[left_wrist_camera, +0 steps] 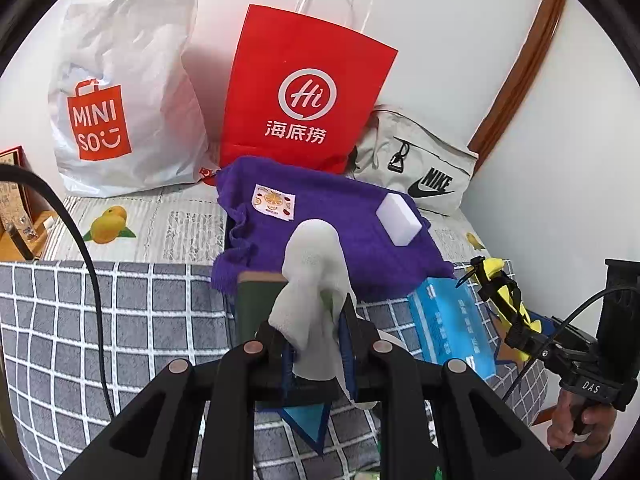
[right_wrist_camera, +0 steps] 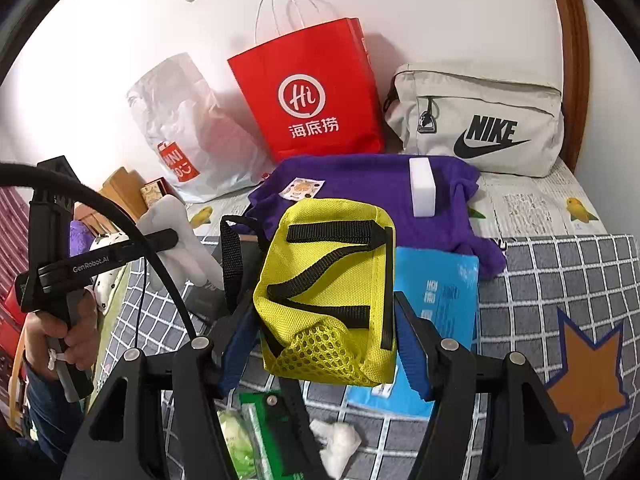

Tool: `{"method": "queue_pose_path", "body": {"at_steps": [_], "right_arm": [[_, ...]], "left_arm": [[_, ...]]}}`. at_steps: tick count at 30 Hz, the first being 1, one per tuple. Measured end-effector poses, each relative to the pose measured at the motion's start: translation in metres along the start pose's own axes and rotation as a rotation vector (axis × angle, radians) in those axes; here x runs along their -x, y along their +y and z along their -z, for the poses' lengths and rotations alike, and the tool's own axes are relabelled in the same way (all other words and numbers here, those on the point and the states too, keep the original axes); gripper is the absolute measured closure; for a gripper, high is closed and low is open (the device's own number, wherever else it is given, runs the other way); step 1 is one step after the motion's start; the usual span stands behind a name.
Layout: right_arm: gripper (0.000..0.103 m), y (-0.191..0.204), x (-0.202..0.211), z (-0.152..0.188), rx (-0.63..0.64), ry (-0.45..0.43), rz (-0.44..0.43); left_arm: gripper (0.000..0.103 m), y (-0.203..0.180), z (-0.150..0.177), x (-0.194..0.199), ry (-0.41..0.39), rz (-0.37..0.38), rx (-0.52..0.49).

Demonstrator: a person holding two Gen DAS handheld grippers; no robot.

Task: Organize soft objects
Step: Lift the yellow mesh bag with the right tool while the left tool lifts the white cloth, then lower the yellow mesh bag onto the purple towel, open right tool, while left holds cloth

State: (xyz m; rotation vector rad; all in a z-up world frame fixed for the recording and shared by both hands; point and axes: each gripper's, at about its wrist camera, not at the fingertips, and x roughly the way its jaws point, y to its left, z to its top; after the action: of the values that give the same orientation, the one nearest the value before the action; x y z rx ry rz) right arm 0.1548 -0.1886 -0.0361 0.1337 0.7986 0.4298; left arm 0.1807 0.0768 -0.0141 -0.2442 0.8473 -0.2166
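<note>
My left gripper (left_wrist_camera: 316,332) is shut on a pale grey sock (left_wrist_camera: 312,280), whose toe sticks up between the fingers. Beyond it a purple towel (left_wrist_camera: 340,236) lies on the bed with a white sponge block (left_wrist_camera: 400,220) on top. My right gripper (right_wrist_camera: 324,344) is shut on a yellow fabric pouch (right_wrist_camera: 328,292) with black straps, held above the checked blanket. From the right wrist view the left gripper (right_wrist_camera: 168,240) and its sock (right_wrist_camera: 176,236) appear at the left, and the purple towel (right_wrist_camera: 368,196) and sponge (right_wrist_camera: 422,192) lie behind the pouch.
Against the wall stand a red paper bag (right_wrist_camera: 312,92), a white Miniso plastic bag (left_wrist_camera: 120,92) and a beige Nike pouch (right_wrist_camera: 480,120). A blue tissue pack (right_wrist_camera: 440,300) lies on the grey checked blanket (left_wrist_camera: 120,320). A green packet (right_wrist_camera: 256,432) and a white crumpled wad (right_wrist_camera: 340,444) lie near me.
</note>
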Motion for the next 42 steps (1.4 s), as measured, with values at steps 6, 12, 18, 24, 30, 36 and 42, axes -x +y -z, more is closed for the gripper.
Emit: {"method": "queue_pose_path", "body": {"at_steps": [6,12,18,24,30,36,42], "right_arm": [[0.039,-0.007,-0.010,-0.018,0.011,-0.003,0.016],[0.039,-0.014,-0.025,-0.035,0.016,-0.004,0.028],[0.039,-0.022,-0.040,-0.049,0.026,-0.004,0.032],[0.039,-0.035,-0.060,-0.066,0.051,0.025,0.070],[0.039,-0.041,-0.094,-0.082,0.074,0.069,0.078],[0.039,-0.040,-0.139,-0.094,0.102,0.145,0.070],[0.040,-0.053,-0.172,-0.094,0.102,0.217,0.103]], "left_arm": [[0.084,0.003,-0.015,-0.007,-0.005,-0.005,-0.008],[0.084,0.006,-0.028,-0.017,0.005,-0.016,-0.019],[0.084,0.009,-0.037,-0.030,0.008,-0.038,-0.031],[0.084,0.012,-0.042,-0.048,0.031,-0.013,-0.013],[0.084,0.011,-0.048,-0.061,0.043,-0.017,-0.022],[0.084,0.012,-0.058,-0.076,0.053,-0.034,-0.038],[0.084,0.014,-0.065,-0.086,0.060,-0.033,-0.049]]}}
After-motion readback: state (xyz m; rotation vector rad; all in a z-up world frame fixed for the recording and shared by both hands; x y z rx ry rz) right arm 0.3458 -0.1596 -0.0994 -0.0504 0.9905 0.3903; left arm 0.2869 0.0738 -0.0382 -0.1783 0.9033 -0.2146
